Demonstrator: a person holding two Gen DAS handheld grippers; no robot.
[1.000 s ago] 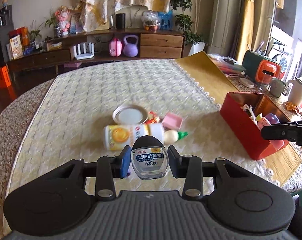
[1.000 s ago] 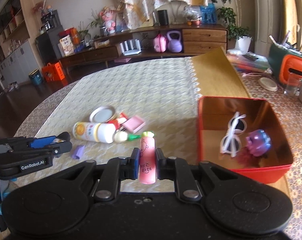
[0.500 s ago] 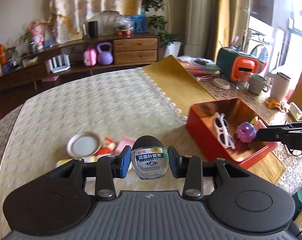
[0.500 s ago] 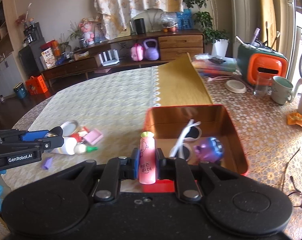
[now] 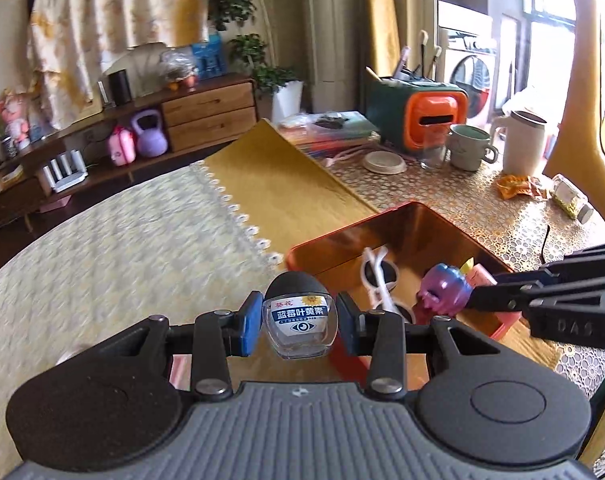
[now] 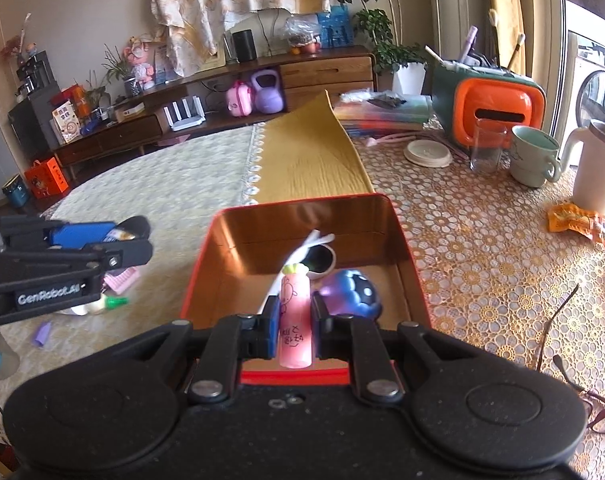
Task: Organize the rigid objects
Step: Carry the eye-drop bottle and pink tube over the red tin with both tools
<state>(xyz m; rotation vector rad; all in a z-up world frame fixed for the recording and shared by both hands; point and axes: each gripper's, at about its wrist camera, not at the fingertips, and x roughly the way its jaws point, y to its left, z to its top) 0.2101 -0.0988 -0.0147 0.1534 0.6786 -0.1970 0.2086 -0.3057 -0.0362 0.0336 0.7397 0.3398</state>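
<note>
L gripper (image 5: 298, 323) fingers clamp squat clear glass bottle (image 5: 299, 327) (black dome cap); R gripper (image 6: 295, 325) fingers pinch slim pink tube (image 6: 295, 320) over glossy red tin (image 6: 407, 240)

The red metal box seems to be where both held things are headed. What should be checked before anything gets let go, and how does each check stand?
1. Right gripper grips the pink cartoon-printed tube: ok.
2. Tube is above the red metal box: ok.
3. Left gripper grips the small clear glass bottle with black cap: ok.
4. Bottle is over the box: not ok, short of the rim.
5. Free floor beside white sunglasses and purple toy: ok.
6. Grippers clear of each other: cannot tell.
</note>
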